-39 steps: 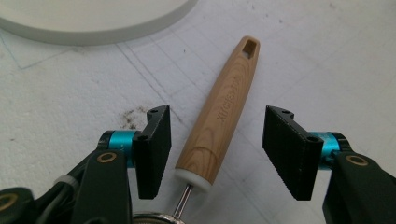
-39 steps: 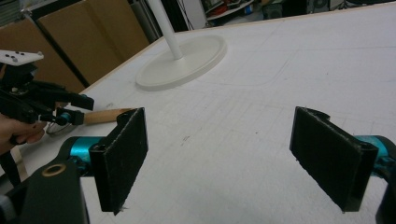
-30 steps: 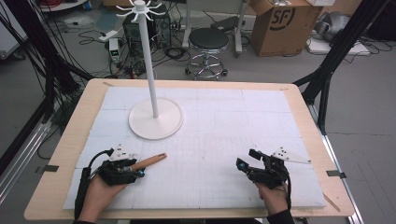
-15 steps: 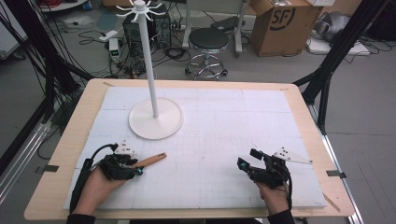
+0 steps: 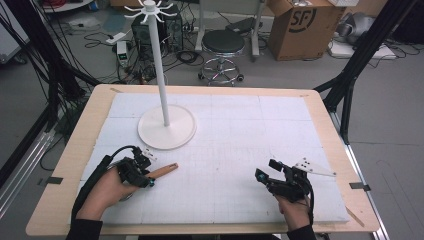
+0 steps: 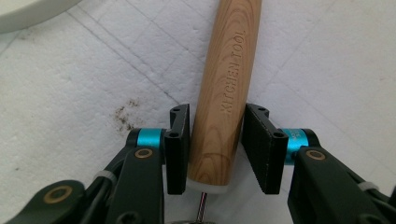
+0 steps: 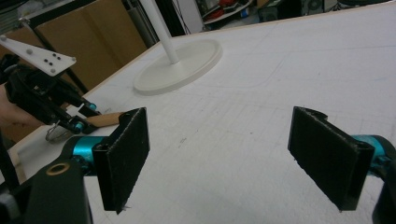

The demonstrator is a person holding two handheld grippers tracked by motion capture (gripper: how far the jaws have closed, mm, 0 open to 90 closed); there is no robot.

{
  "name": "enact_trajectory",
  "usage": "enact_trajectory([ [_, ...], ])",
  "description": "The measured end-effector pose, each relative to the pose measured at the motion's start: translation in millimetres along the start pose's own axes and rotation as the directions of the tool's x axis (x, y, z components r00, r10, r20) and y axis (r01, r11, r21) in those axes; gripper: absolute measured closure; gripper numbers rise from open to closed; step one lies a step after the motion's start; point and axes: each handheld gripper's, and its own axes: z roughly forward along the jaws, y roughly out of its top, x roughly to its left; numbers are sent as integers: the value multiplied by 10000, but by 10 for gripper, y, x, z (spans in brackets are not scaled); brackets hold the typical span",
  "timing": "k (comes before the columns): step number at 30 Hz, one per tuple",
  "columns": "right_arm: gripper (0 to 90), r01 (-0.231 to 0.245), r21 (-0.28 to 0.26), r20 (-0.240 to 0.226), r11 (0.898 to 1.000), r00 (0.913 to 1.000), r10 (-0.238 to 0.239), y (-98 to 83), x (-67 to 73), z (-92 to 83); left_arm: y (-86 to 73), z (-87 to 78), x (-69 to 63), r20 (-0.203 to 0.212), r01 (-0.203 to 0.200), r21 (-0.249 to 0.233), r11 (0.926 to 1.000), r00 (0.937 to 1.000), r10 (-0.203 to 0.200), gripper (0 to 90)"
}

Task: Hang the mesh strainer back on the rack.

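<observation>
A kitchen tool with a wooden handle (image 5: 163, 171) lies on the white mat at the front left. The handle (image 6: 223, 70) is stamped "KITCHEN TOOL" and runs up between the jaws of my left gripper (image 6: 215, 140), which press on both of its sides near its butt end. Seen from above, the left gripper (image 5: 148, 179) holds that handle low on the mat. A metal wire end (image 7: 56, 133) of the tool sticks out behind the left gripper (image 7: 77, 119). My right gripper (image 5: 265, 172) rests at the front right, and its jaws stand wide open over bare mat (image 7: 219, 154).
A white stand with a round base (image 5: 166, 132) and a tall pole (image 5: 159, 65) topped with hooks rises at the back left of the mat; its base (image 7: 180, 65) lies beyond the open jaws. The wooden table edge (image 5: 60, 200) frames the mat.
My left gripper has crept a little forward and right along the wooden handle. The handle and the right gripper have hardly moved.
</observation>
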Motion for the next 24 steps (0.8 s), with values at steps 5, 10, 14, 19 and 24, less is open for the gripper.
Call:
enact_trajectory([
  [5, 196, 47, -75, 9, 10000, 10000, -47, 2, -10, -1, 58, 5, 3, 115, -350, 370, 9987, 9993, 346, 656],
  [10, 197, 41, -91, 10, 9999, 10000, -41, 1, -5, -7, 45, 0, -12, 47, -646, 270, 9975, 9979, 645, 691],
  [14, 197, 63, -100, 20, 9999, 10000, -63, 5, 1, -5, -14, -10, -1, 99, -366, -181, 9992, 9993, 368, 692],
  [19, 197, 55, -170, 57, 9998, 10000, -54, 10, -4, -9, -173, -48, 115, 534, 549, -1545, 9865, 9975, -472, 692],
  [24, 197, 22, -186, 115, 9998, 9999, -20, 8, -7, -3, -281, -175, 203, 992, 1105, -2725, 9558, 9913, -863, 692],
])
